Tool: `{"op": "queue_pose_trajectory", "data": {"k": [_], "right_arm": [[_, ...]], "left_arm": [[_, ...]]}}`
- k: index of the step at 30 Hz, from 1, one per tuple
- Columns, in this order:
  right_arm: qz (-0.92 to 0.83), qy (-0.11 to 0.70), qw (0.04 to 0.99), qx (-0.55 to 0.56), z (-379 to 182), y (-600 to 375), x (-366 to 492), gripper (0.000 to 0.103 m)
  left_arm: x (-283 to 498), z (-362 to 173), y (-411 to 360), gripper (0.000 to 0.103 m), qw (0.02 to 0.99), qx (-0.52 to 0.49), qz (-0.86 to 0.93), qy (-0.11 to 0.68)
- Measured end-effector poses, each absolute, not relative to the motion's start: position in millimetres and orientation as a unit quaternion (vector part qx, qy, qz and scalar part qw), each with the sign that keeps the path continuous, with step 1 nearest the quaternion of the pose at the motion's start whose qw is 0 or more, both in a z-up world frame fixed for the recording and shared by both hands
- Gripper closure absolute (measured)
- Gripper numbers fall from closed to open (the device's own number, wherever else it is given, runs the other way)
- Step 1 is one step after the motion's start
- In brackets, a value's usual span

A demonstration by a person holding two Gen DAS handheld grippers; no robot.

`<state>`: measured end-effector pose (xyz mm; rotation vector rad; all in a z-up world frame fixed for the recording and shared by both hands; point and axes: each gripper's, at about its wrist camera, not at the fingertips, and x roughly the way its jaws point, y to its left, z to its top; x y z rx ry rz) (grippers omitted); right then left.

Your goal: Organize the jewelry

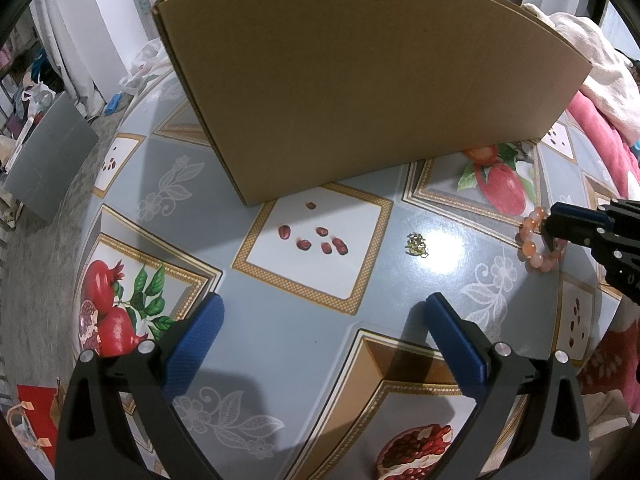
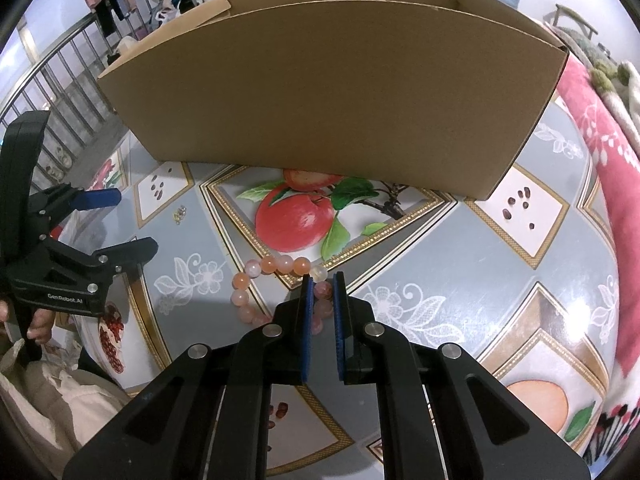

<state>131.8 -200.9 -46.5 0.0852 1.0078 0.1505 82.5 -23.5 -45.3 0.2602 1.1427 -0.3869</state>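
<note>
An orange-pink bead bracelet (image 2: 276, 266) lies on the patterned tablecloth; it also shows in the left wrist view (image 1: 534, 240). My right gripper (image 2: 323, 280) is shut on the bracelet's near right beads, at table level. A small gold jewelry piece (image 1: 417, 244) lies on the cloth left of the bracelet; it also shows in the right wrist view (image 2: 180, 213). My left gripper (image 1: 320, 310) is open and empty above the cloth, short of the gold piece. An open cardboard box (image 1: 360, 80) stands behind both; it also shows in the right wrist view (image 2: 332, 92). Its inside is hidden.
The round table (image 1: 280, 360) carries a fruit-print cloth. Pink and white bedding (image 2: 608, 168) lies at the right edge. A railing (image 2: 60, 80) and a grey box (image 1: 44, 164) on the floor are at the left.
</note>
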Motion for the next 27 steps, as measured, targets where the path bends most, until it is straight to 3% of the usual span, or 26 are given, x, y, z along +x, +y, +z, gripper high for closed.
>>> {"op": "queue_pose_trajectory", "data": {"k": [27], "right_arm": [[0.071,0.481,0.873,0.039,-48.3,-195.4,130.7,0.095]], "left_arm": [[84.0,-45.5,-24.3,0.004,0.816,0.121,-0.18,0.536]]}}
